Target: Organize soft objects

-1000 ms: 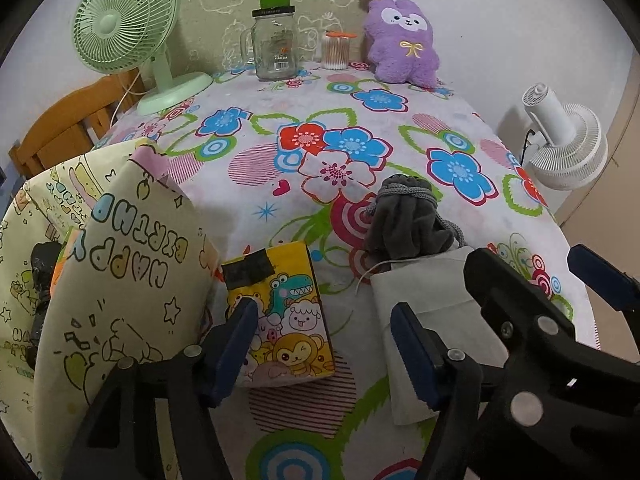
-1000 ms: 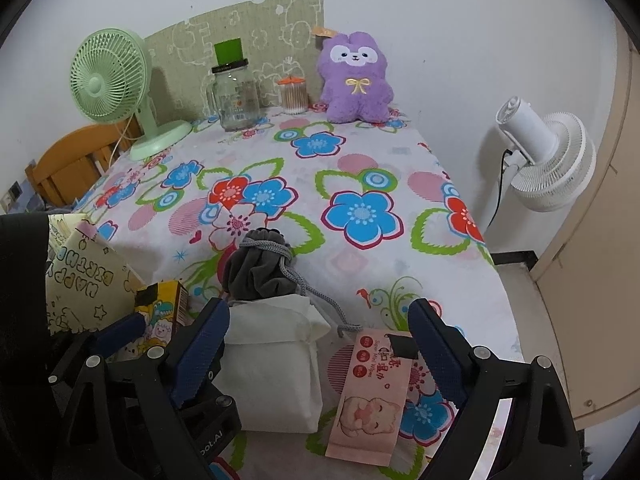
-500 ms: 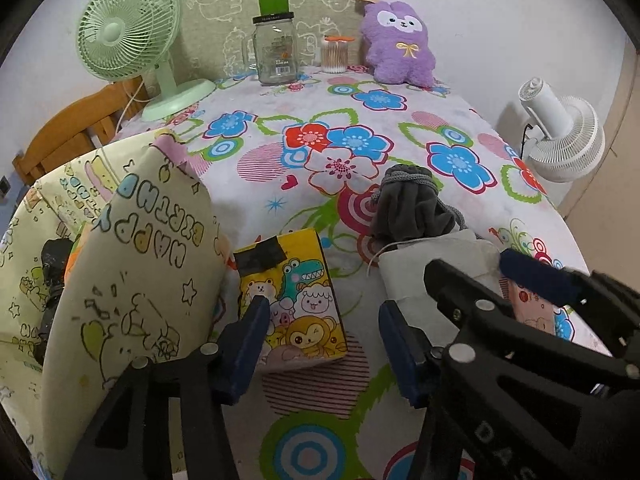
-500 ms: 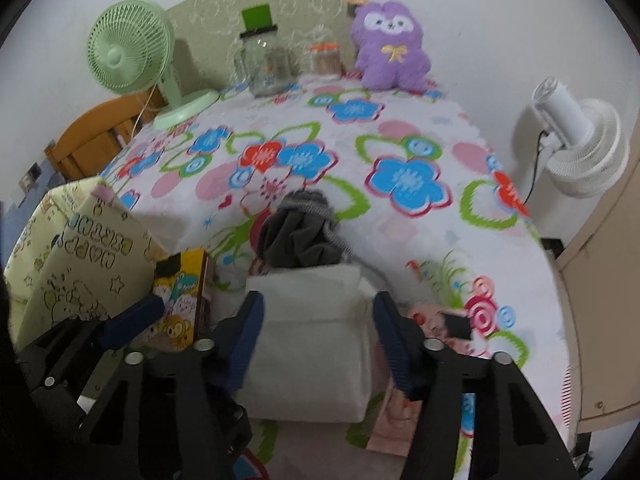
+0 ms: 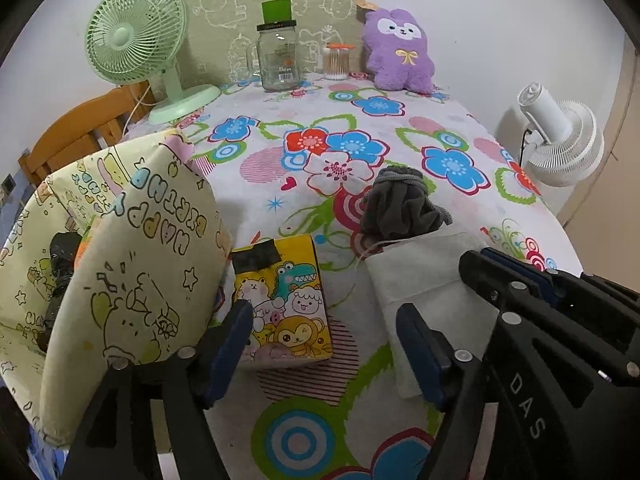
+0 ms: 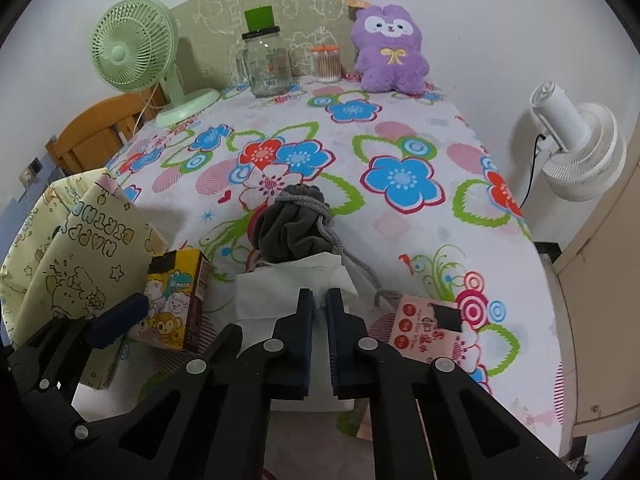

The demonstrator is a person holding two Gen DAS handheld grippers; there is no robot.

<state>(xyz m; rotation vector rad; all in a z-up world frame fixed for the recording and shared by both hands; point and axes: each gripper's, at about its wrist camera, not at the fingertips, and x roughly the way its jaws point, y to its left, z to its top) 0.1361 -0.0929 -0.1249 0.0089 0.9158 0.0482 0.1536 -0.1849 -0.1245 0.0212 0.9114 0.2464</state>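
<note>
A white cloth pouch [image 6: 280,292] lies near the table's front edge, with a grey drawstring bag [image 6: 292,228] just behind it. My right gripper [image 6: 319,312] is shut on the white pouch, pinching its cloth between the pads. The pouch [image 5: 416,280] and grey bag [image 5: 400,204] also show in the left wrist view. My left gripper [image 5: 324,344] is open and empty, hovering over a yellow cartoon tissue pack [image 5: 284,296]. A pink tissue pack [image 6: 428,332] lies to the right of the pouch. A purple plush [image 6: 390,52] sits at the back.
A yellow "Happy Birthday" gift bag [image 5: 132,264] stands open at the left. A green fan [image 5: 136,40], a glass jar [image 5: 278,60] and a cotton swab pot [image 5: 336,62] stand at the back. A white fan [image 6: 580,144] stands off the right edge. A wooden chair [image 5: 80,132] is at left.
My right gripper has closed from wide open down onto the white pouch. My left gripper has shifted slightly and stays open over the yellow pack.
</note>
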